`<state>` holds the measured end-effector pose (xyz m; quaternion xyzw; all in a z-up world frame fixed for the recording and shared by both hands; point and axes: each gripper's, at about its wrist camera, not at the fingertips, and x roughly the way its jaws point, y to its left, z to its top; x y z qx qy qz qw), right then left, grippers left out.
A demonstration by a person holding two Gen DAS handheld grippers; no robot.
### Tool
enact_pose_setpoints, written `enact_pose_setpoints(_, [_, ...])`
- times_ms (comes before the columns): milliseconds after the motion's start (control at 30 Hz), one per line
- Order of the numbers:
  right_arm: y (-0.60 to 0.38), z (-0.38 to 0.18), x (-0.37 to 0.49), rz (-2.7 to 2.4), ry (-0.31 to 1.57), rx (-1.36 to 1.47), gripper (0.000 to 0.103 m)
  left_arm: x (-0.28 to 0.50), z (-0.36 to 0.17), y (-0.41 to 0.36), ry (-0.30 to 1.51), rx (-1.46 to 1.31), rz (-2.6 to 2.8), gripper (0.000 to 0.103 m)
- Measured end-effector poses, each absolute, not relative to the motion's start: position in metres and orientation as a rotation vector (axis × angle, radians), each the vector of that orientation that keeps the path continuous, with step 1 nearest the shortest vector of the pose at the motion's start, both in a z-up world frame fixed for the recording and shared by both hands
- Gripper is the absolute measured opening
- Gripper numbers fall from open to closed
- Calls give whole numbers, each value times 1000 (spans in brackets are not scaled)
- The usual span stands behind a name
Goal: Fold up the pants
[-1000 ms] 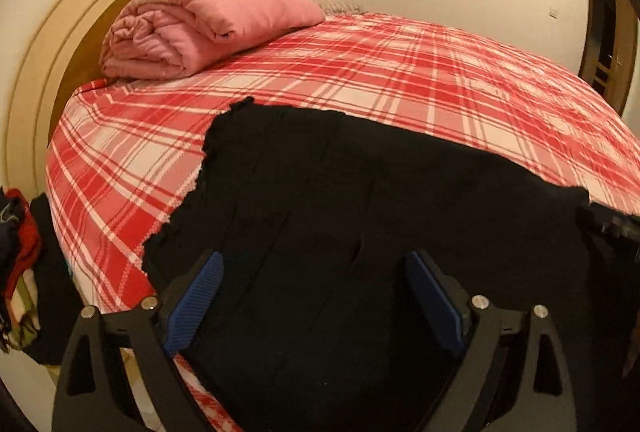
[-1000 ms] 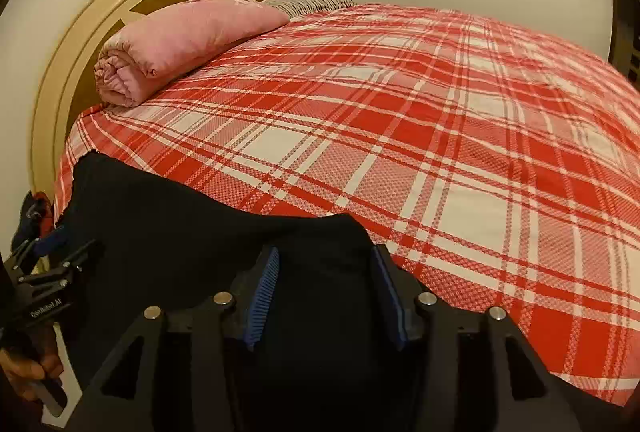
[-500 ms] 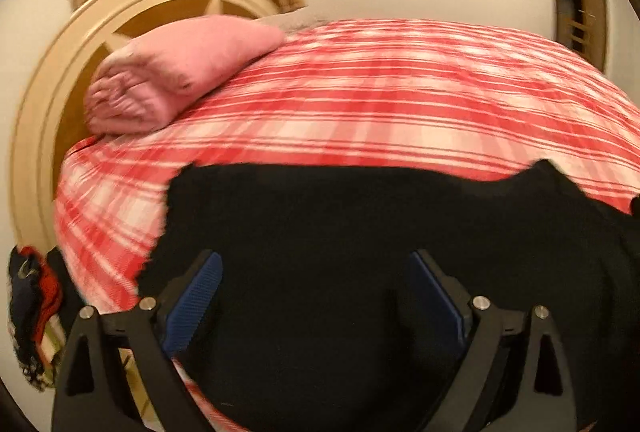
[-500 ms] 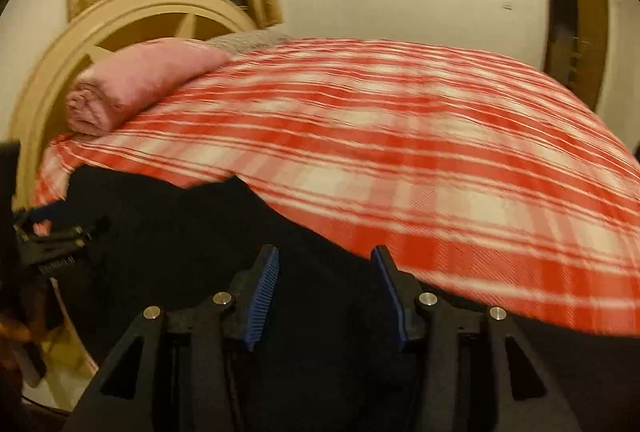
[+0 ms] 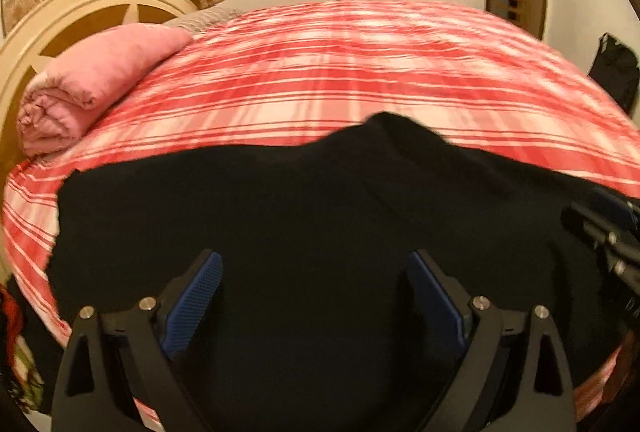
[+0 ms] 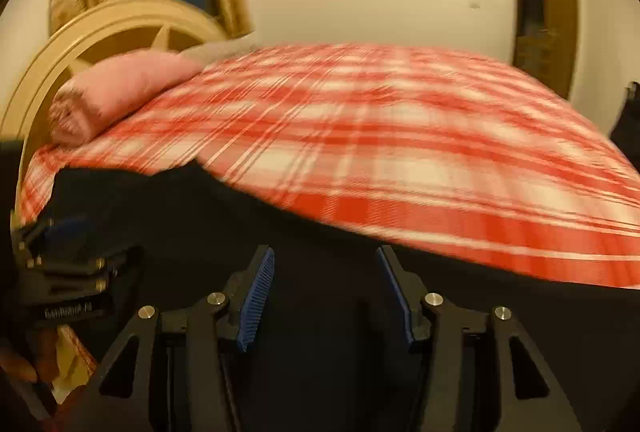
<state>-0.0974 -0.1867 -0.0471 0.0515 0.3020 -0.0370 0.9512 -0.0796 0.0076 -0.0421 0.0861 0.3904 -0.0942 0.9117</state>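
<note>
Right two-finger gripper (image 6: 326, 296), now parted like the spread left gripper (image 5: 314, 298), has released the black cloth pants (image 5: 320, 216) at the plaid bed's (image 5: 360, 72) near edge, so this fold is laid.

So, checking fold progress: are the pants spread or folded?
Cannot tell: the black pants cover the bed's near edge, but no layers or creases show.

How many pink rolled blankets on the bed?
1. The pink rolled blanket lies at the head of the bed, against the headboard, beyond the black pants. Blurred frames; more could be out of view.
</note>
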Motion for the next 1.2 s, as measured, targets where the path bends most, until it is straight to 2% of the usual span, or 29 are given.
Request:
enact_pose_setpoints(233, [-293, -31, -173, -427, 624, 187, 54, -103, -30, -40, 743, 180, -345, 96])
enact_pose_setpoints(400, [-401, -27, -217, -654, 622, 506, 54, -114, -37, -80, 756, 238, -407, 96])
enact_pose_setpoints(500, [-442, -43, -237, -755, 702, 534, 54, -120, -44, -93, 760, 271, -419, 96])
enact_pose_setpoints(767, [-473, -87, -237, -700, 876, 531, 54, -119, -58, -103, 808, 237, -397, 98])
enact_pose_setpoints(867, [-483, -88, -242, -684, 852, 586, 54, -120, -60, -105, 803, 237, -364, 103])
enact_pose_setpoints(1100, [-540, -67, -270, -622, 767, 673, 55, -118, -63, -99, 825, 182, -364, 103])
enact_pose_setpoints(1200, [-565, -71, -274, -562, 802, 726, 57, -118, -63, -100, 826, 180, -362, 103])
